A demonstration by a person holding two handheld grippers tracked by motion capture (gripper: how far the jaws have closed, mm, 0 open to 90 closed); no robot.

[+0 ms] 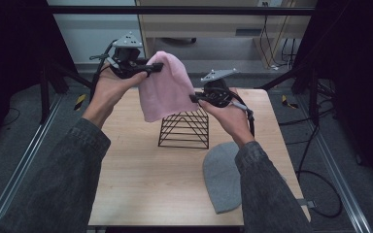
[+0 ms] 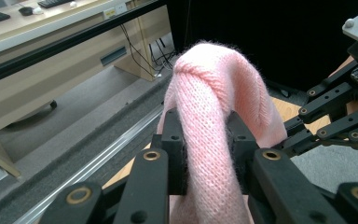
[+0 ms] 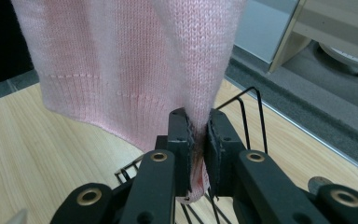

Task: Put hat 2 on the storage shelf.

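two knit caps: a fuzzy pink beanie (image 1: 167, 87) raised above one pyramid-shaped black wire rack (image 1: 184, 127), and a grey beanie (image 1: 221, 177) flat on the wooden table (image 1: 141, 170). left gripper (image 1: 158, 67) clamps its bunched crown, right gripper (image 1: 194, 98) pinches its ribbed hem; both forearms lifted.

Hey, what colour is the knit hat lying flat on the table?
Grey. The grey beanie shows best in the high view, near the wire rack.
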